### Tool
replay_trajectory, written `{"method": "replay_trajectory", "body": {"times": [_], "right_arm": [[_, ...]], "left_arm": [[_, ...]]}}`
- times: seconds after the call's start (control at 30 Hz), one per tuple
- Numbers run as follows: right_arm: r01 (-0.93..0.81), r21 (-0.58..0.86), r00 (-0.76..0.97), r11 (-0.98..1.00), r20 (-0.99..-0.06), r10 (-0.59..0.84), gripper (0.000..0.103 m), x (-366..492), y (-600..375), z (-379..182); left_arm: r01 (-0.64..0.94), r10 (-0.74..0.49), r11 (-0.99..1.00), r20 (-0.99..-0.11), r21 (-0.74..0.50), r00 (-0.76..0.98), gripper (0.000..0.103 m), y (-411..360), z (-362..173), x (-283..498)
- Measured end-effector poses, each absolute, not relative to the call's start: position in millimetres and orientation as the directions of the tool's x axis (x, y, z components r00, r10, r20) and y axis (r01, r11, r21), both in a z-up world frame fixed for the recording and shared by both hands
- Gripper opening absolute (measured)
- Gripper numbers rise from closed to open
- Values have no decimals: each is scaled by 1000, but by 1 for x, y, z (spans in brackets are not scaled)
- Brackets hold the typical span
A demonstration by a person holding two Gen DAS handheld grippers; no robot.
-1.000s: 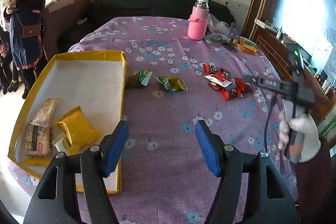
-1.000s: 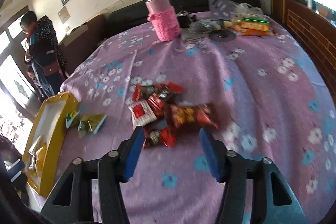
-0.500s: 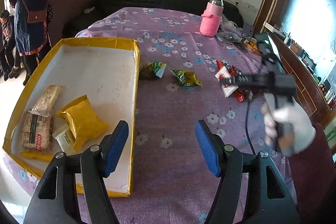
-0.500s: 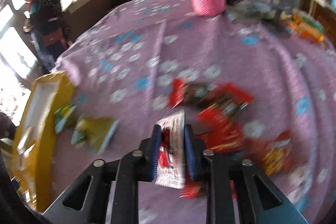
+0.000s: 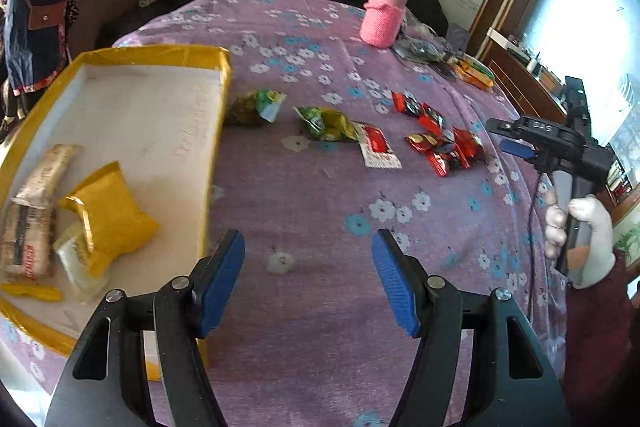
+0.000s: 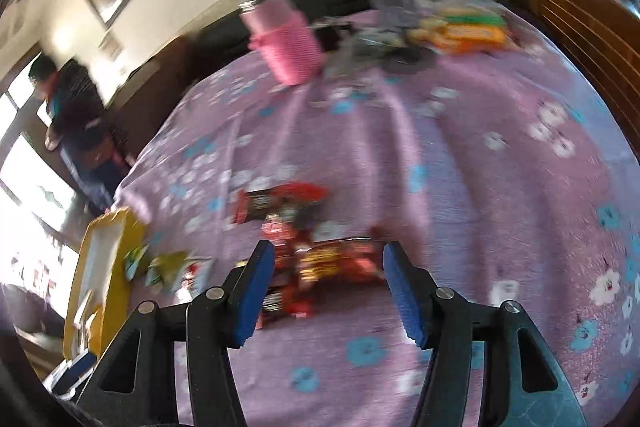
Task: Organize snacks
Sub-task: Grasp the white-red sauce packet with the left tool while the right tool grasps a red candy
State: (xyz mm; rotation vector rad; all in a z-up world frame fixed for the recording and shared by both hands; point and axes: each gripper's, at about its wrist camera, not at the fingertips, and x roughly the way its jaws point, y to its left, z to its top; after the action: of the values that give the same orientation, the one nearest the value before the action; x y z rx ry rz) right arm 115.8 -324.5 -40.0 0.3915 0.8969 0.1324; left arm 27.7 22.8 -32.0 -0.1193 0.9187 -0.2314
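The left gripper [image 5: 308, 279] hangs over the purple flowered tablecloth [image 5: 320, 211] with its ribbed blue pads spread wide and nothing between them. The right gripper [image 6: 328, 291] is likewise parted and empty, poised just above the pile of red snack packets [image 6: 320, 259] (this view is blurred, so the wrappers' print cannot be read).

In the left wrist view those glossy, crinkled red packets [image 5: 440, 143] lie scattered right of centre. A flat white-and-red sachet [image 5: 376, 147] rests just left of them, touching a green foil packet [image 5: 326, 123]; a second green packet [image 5: 256, 105] lies just beside the tray's right wall.

The shallow rectangular tray [image 5: 216, 147], yellow-rimmed with a white floor, sits at the left. Inside, at its near end, are a puffy yellow pouch [image 5: 108, 215], a pale packet partly under it and two long beige wrapped bars [image 5: 28, 223].

A flask in a pink knitted sleeve [image 5: 384, 15] stands at the far side, near an orange box [image 5: 474, 71].
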Motion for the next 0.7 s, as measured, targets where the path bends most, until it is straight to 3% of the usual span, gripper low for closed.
{"method": "replay_trajectory", "body": {"times": [0.17, 0.23, 0.43, 0.53, 0.57, 0.63, 0.7], "right_arm": [[61, 371, 572, 927, -774, 272, 62, 131, -309, -65], [80, 381, 577, 921, -771, 269, 70, 135, -307, -69], [116, 422, 598, 899, -752, 276, 77, 150, -303, -74], [95, 377, 618, 921, -748, 242, 78, 149, -292, -74], [78, 343, 617, 936, -754, 225, 75, 149, -287, -74], [55, 317, 614, 947, -759, 218, 40, 148, -284, -74], [44, 348, 611, 937, -751, 250, 39, 147, -288, -75]], "left_arm": [[161, -270, 963, -786, -217, 556, 66, 14, -35, 32], [157, -268, 963, -789, -217, 553, 66, 13, -36, 34], [172, -282, 959, -798, -224, 533, 66, -2, -38, 50], [204, -294, 955, -796, -217, 529, 65, -19, -39, 65], [221, -295, 953, -795, -206, 530, 65, -28, -41, 73], [243, -302, 949, -797, -200, 523, 65, -39, -44, 86], [255, -310, 945, -804, -204, 507, 65, -49, -50, 102]]}}
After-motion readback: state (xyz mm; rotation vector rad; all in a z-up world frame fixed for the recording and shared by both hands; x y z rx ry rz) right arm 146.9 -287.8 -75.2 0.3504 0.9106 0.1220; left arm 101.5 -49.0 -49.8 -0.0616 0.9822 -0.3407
